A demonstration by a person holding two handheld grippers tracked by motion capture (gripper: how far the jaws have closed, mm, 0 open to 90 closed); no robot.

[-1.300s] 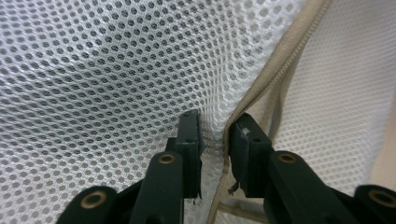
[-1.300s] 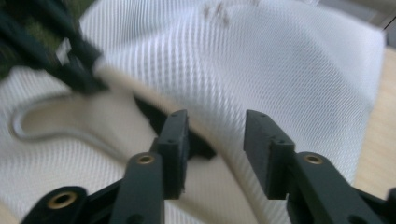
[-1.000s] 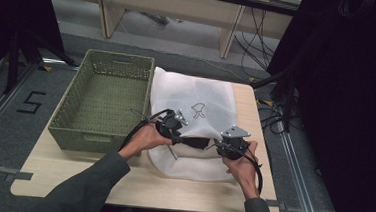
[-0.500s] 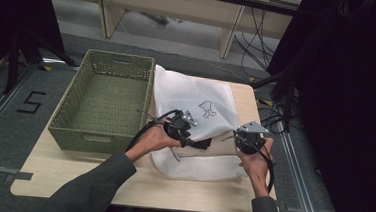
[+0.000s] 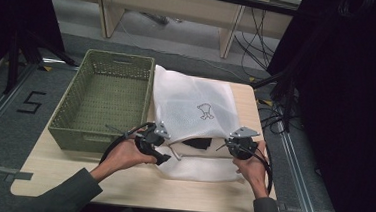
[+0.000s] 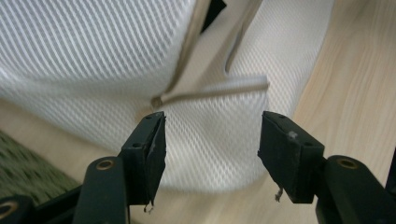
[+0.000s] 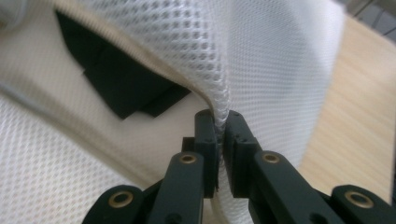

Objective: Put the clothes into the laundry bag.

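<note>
A white mesh bag point(image 5: 191, 101) with a small dark print lies on the wooden table point(image 5: 170, 190). Its near mouth gapes and shows a black item point(image 5: 197, 143) inside. My right gripper point(image 5: 229, 145) is shut on the bag's upper edge at the right of the mouth. In the right gripper view the jaws point(image 7: 220, 119) pinch the mesh point(image 7: 187, 37) beside the black item point(image 7: 121, 88). My left gripper point(image 5: 165, 158) sits at the bag's left corner. Its jaws have just been opening and now stand apart point(image 6: 212, 126) over the mesh point(image 6: 93, 56) and its cream trim point(image 6: 210, 88), pressing nothing.
A green woven basket point(image 5: 121, 57) stands to the left of the bag, touching it, and seems to hold nothing. Bare table runs along the near edge. Dark equipment and cables point(image 5: 275, 117) crowd the floor to the right.
My left gripper has pulled back left from the bag's mouth and its jaws have parted. The right gripper holds about the same place. The bag's mouth now gapes.
</note>
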